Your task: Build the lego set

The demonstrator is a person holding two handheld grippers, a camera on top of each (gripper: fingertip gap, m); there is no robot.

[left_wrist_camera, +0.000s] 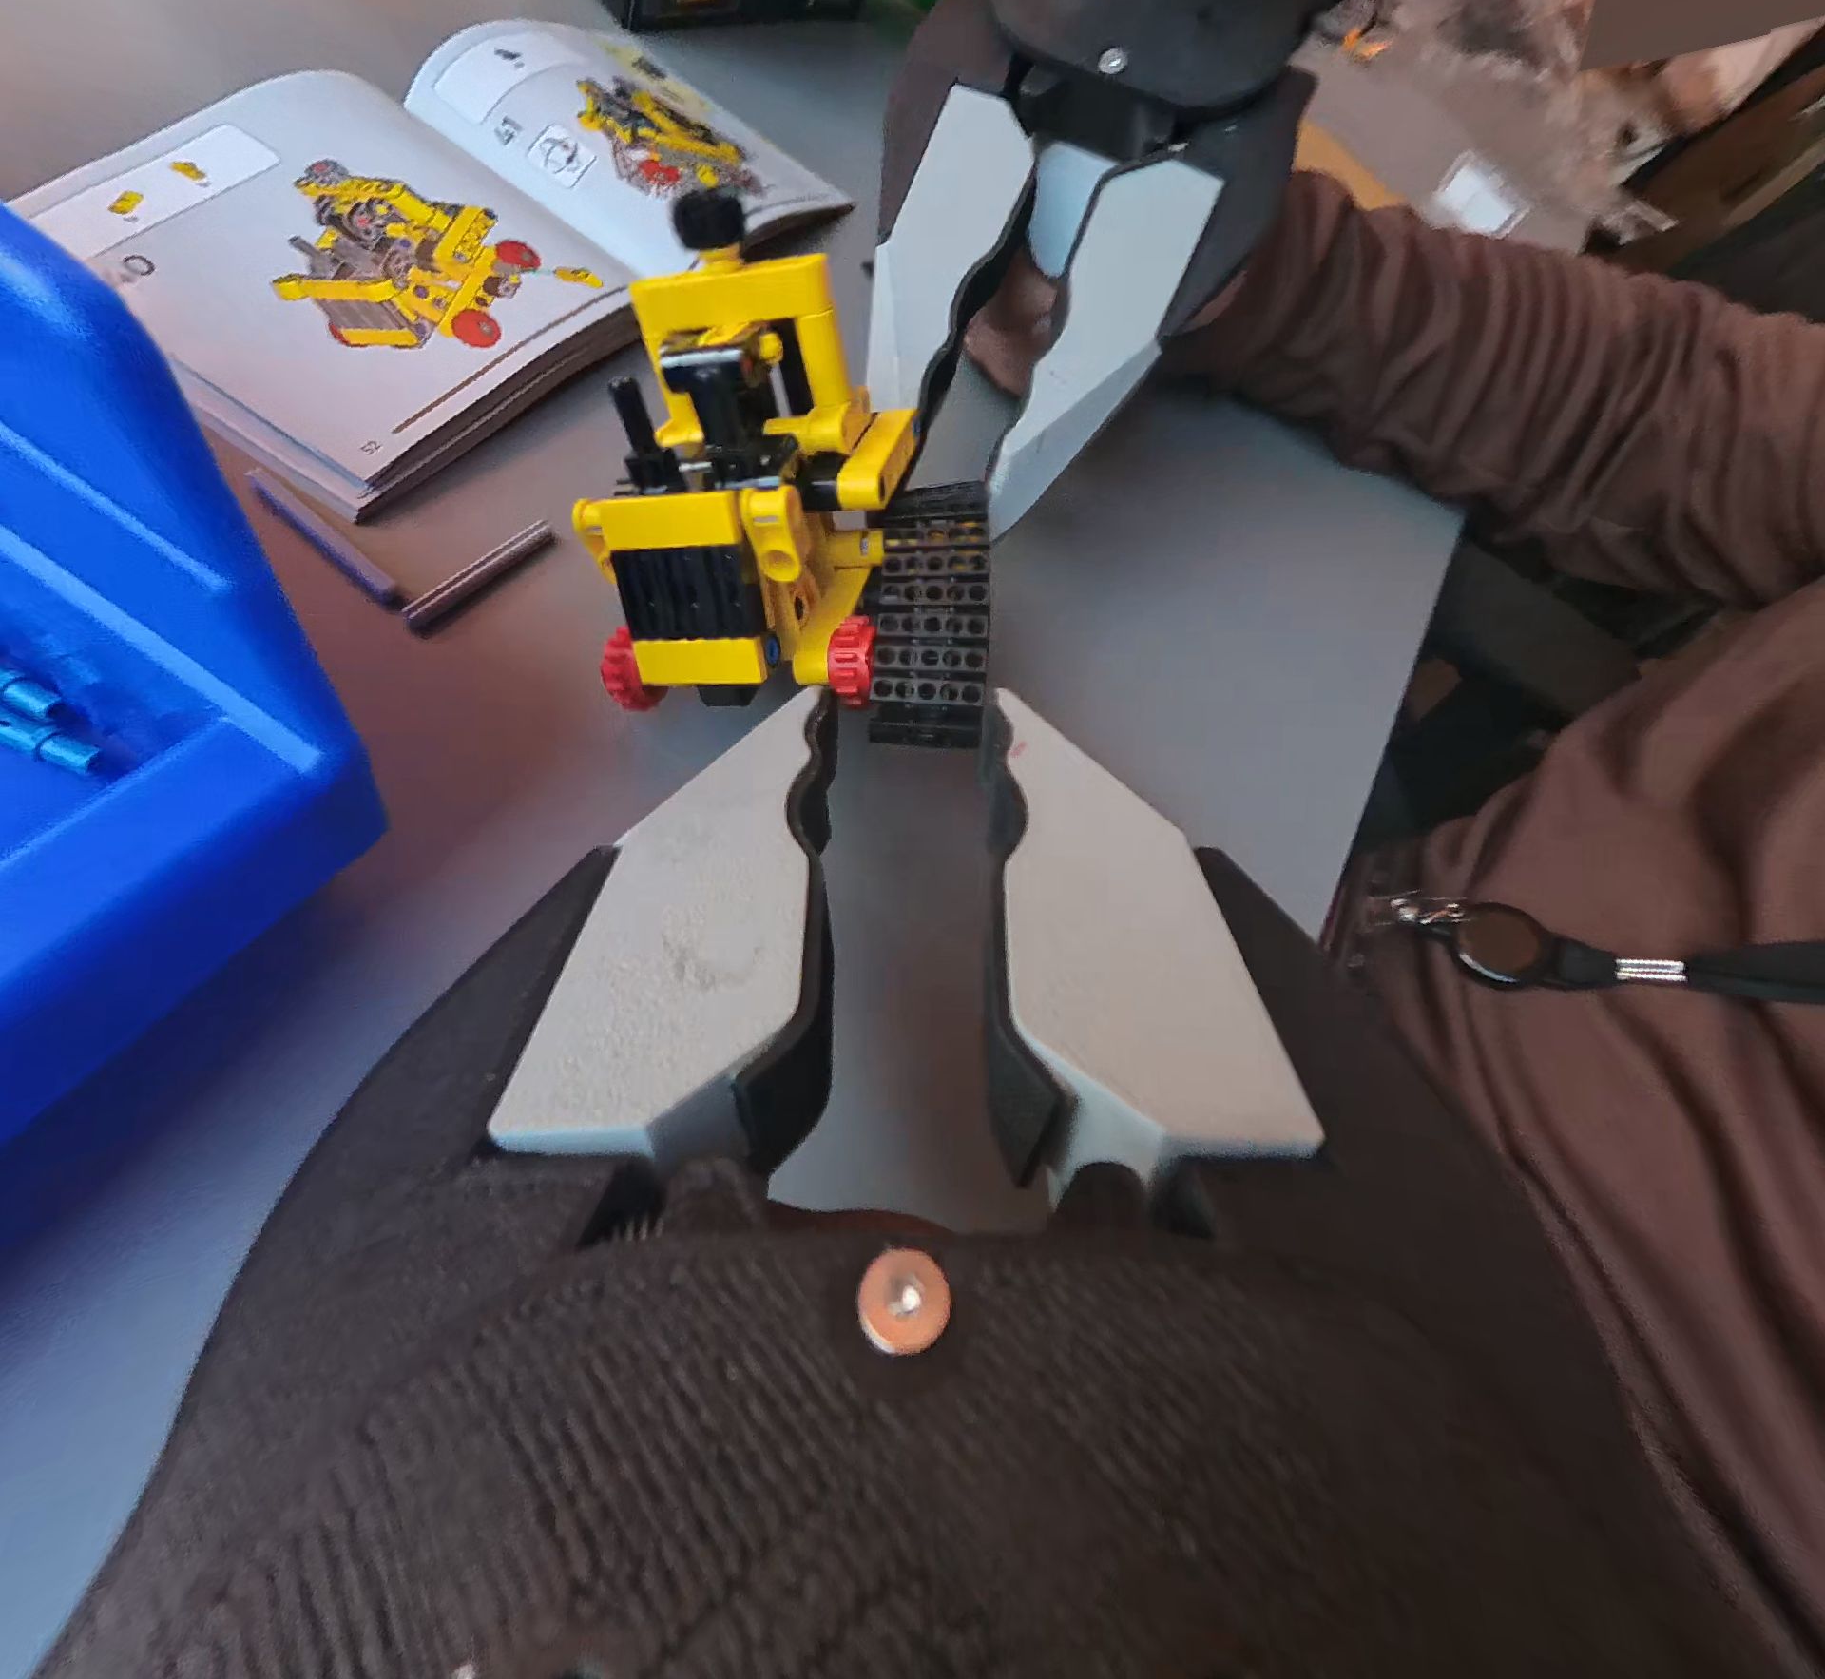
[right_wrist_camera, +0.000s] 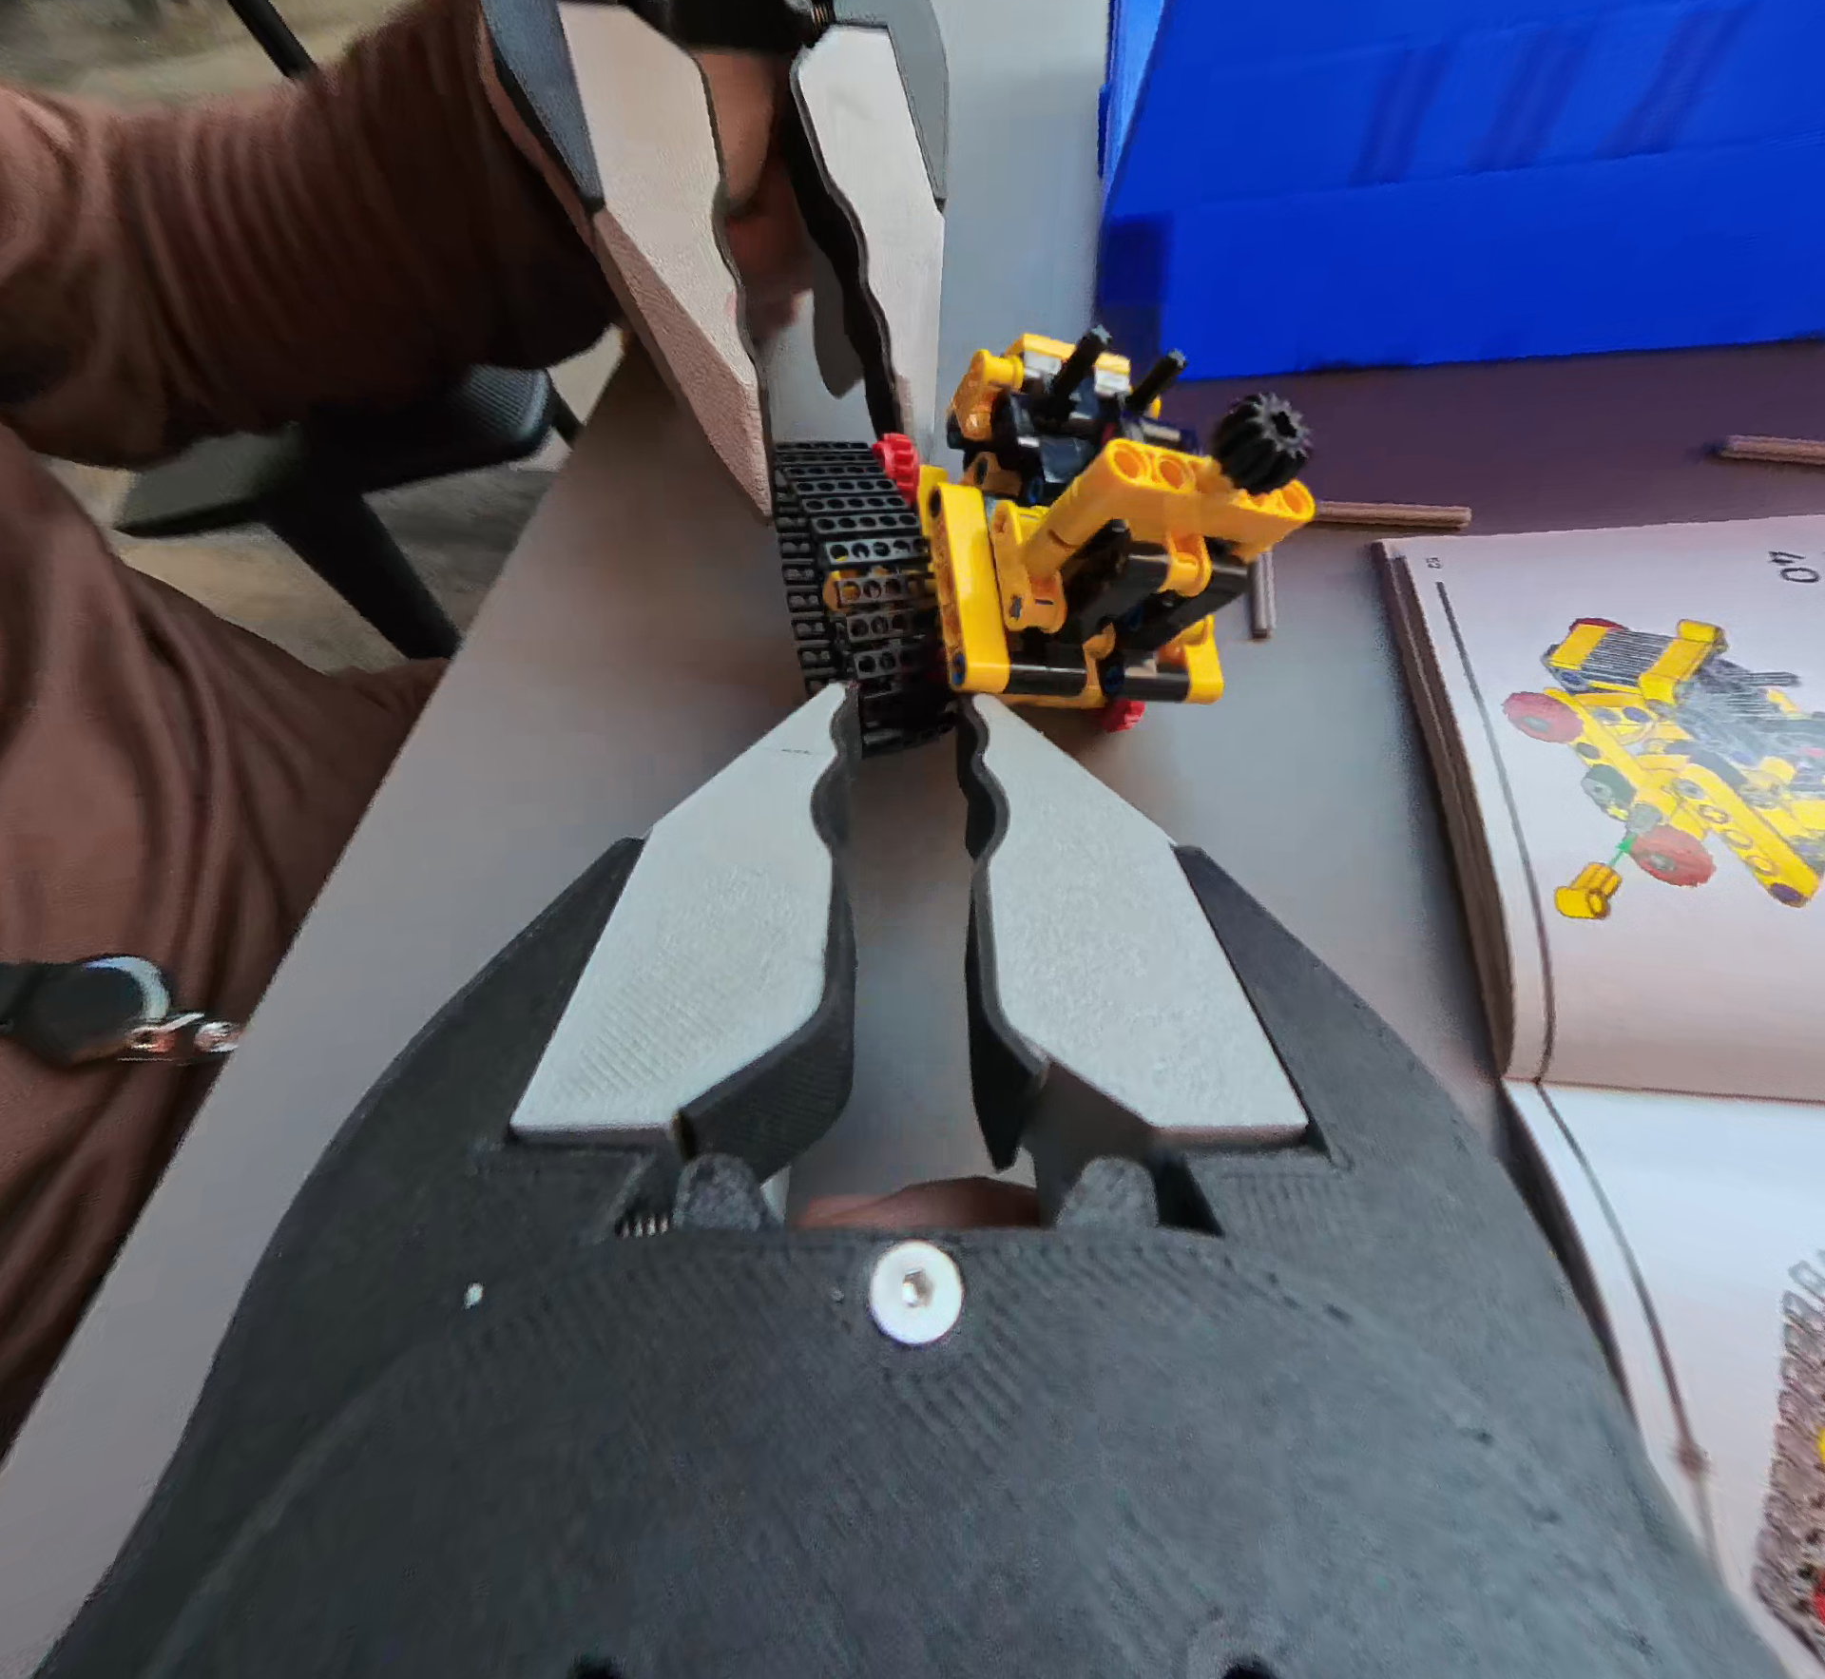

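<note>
Grey table (left_wrist_camera: pixel 1185 604): blue bin (left_wrist_camera: pixel 148 693) beside model (left_wrist_camera: pixel 751 535)

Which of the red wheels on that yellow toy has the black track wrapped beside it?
The red wheel toward the person's side: the black track sits against it, while the other red wheel stands bare.

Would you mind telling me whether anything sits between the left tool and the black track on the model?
Nothing visible does. The left tool is open with its tips right at the track, and only bare table lies between them. The right tool approaches from the far side.

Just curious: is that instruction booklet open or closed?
Open: the instruction booklet lies spread flat on the table, two picture pages showing.
</note>
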